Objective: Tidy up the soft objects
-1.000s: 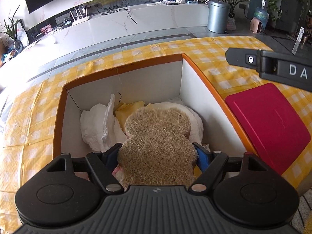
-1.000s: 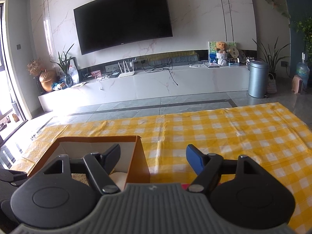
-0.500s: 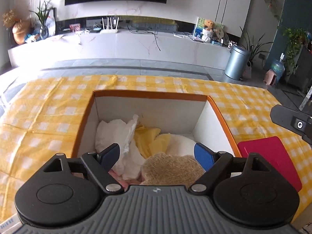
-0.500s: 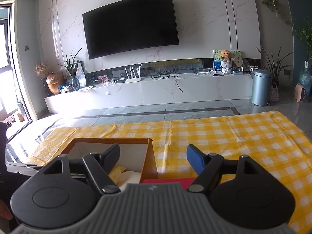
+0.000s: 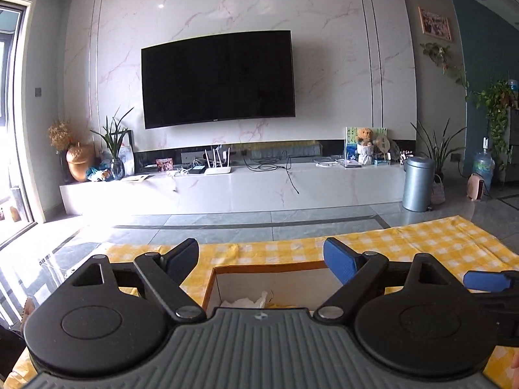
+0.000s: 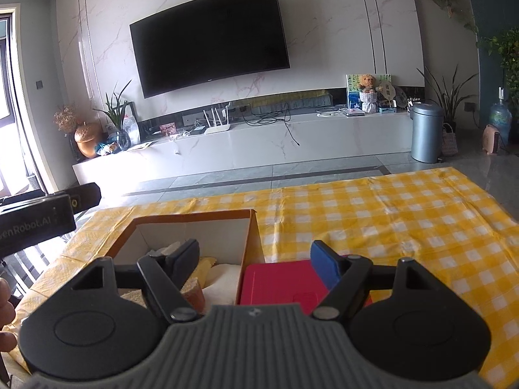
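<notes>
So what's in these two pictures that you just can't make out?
- Box contents: in the left wrist view only a white scrap shows; the left hand-held gripper body covers the rest.
- In the right wrist view the right hand-held gripper hides most of the soft items.
- Red lid: its near edge is cut off by the same gripper.
- Label on the left gripper: cut off by the frame edge.

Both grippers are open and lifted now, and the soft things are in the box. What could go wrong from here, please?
1. The red lid lies flat beside the orange box, touching its wall; the right gripper, open just above it, may struggle to grip so flat a thing.
2. The white cloth stands high in the box and could be pinched under a lid.
3. The left gripper is open and close beside the right one, so they might collide.
</notes>
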`<move>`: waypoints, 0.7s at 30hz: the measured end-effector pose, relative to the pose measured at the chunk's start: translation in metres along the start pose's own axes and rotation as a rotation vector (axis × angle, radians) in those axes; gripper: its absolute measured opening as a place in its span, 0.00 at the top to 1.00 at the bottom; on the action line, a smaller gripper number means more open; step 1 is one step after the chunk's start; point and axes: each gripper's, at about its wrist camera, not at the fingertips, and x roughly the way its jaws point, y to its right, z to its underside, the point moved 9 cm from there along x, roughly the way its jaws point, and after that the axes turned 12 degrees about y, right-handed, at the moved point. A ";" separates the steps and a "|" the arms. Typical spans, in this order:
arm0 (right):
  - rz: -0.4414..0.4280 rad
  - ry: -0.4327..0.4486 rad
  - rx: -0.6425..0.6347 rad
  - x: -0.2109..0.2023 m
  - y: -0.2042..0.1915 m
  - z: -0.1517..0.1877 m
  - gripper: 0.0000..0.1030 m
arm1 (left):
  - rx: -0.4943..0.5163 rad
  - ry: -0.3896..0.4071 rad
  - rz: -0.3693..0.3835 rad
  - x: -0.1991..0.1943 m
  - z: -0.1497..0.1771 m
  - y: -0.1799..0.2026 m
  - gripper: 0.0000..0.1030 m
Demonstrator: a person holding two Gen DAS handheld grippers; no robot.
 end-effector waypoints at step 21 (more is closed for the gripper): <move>0.045 0.049 -0.137 -0.053 -0.007 0.016 0.27 | -0.006 -0.023 0.026 -0.044 0.019 0.026 0.00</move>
